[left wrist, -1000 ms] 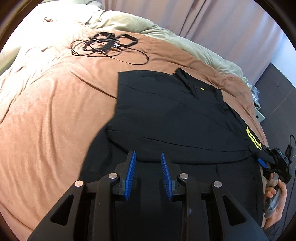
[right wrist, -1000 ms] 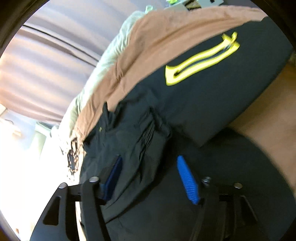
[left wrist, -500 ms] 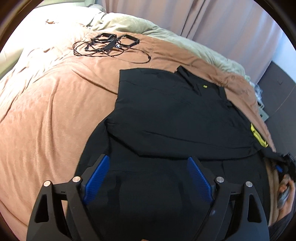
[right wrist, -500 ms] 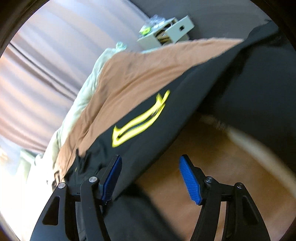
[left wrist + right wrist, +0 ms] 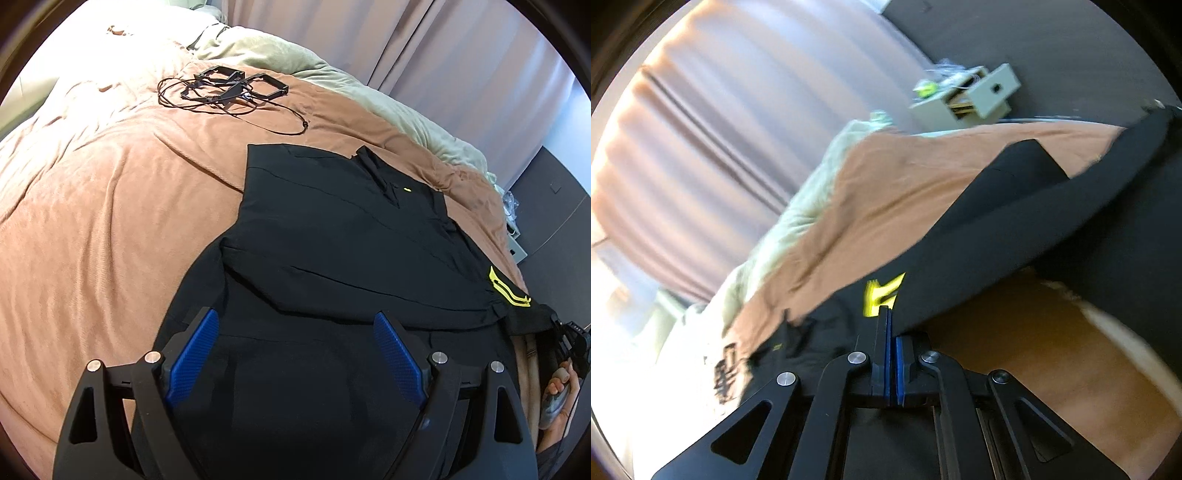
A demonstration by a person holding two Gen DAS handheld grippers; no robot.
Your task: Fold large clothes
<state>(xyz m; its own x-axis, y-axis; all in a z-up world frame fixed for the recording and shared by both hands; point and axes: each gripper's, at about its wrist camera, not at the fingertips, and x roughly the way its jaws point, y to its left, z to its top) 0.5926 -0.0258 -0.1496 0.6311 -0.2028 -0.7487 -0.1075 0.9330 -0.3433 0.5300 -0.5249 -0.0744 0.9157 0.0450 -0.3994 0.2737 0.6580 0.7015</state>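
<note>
A black garment [image 5: 332, 251] lies flat on the brown bedspread [image 5: 92, 221], one sleeve folded across its body. A yellow logo [image 5: 508, 291] marks its right sleeve. My left gripper [image 5: 295, 315] hovers open over the garment's near part, with cloth below its blue pads [image 5: 192, 354] but not pinched. At the bed's right edge my right gripper [image 5: 569, 338] is shut on the sleeve's edge. In the right wrist view the right gripper [image 5: 888, 314] has its pads pressed together on the black cloth just below the yellow logo [image 5: 881, 295], and the sleeve [image 5: 1015, 229] stretches up to the right.
Black cables and frames [image 5: 229, 88] lie at the far side of the bed. A pale green duvet [image 5: 332, 74] bunches along the pink curtains [image 5: 443, 55]. A small drawer unit [image 5: 979, 96] stands on the dark floor beyond the bed. A person's hand [image 5: 557, 391] holds the right gripper.
The left jaws spread wide apart over the garment. The right gripper moved from the bunched cloth to the sleeve edge by the yellow logo and shut on it.
</note>
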